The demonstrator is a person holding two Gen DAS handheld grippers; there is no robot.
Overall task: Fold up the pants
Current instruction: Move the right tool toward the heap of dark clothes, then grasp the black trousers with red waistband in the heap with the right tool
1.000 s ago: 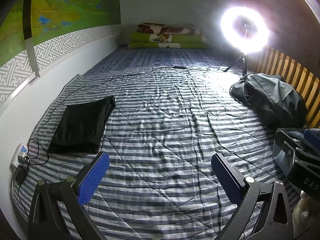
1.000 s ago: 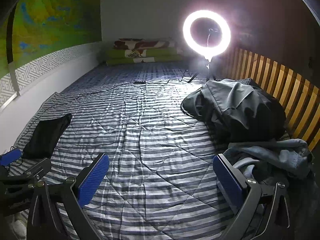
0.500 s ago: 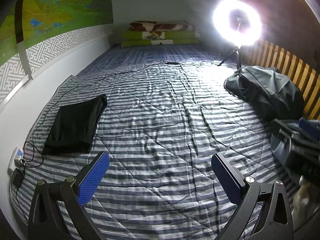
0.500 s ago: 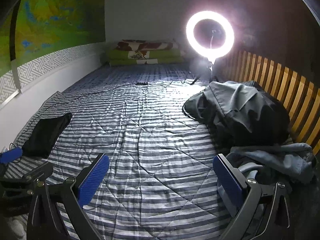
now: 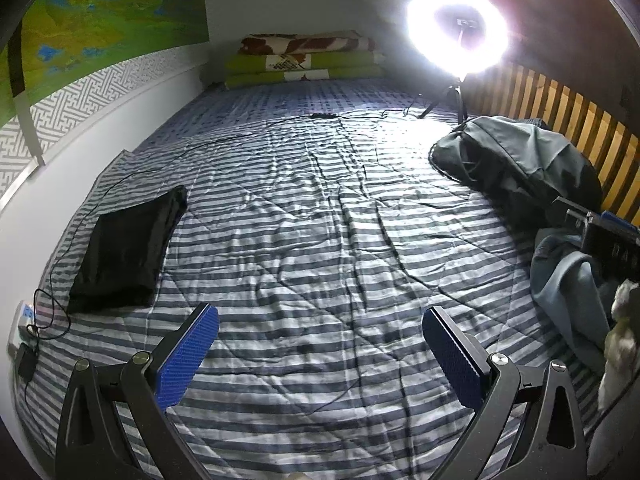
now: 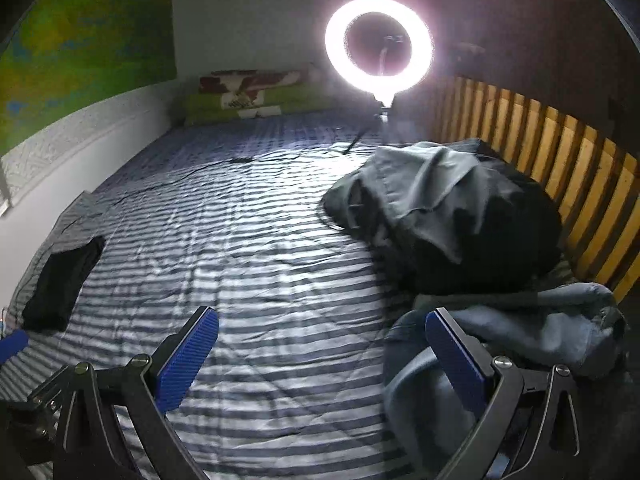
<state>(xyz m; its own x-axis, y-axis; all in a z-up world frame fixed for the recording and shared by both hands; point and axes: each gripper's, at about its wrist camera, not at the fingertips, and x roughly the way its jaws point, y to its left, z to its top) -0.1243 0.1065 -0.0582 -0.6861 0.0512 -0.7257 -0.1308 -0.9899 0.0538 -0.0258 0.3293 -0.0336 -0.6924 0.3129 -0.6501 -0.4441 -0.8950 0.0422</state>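
Note:
A folded black pair of pants lies flat near the bed's left edge, small at the far left in the right wrist view as folded black pants. A heap of dark grey pants sits by the slatted rail, seen from the left wrist as the same grey heap. Crumpled blue-grey jeans lie in front of that heap, right under my right gripper's right finger. My right gripper is open and holds nothing. My left gripper hovers open over bare striped bedding, with the other gripper's body at its right.
A lit ring light on a tripod stands at the far end beside stacked green and brown blankets. A black cable runs across the striped cover. A power strip lies at the left edge. A wooden slatted rail bounds the right side.
Both views have swung to the right. The right gripper has dropped closer to the blue-grey jeans, and the grey heap looms larger. Both grippers stay open.

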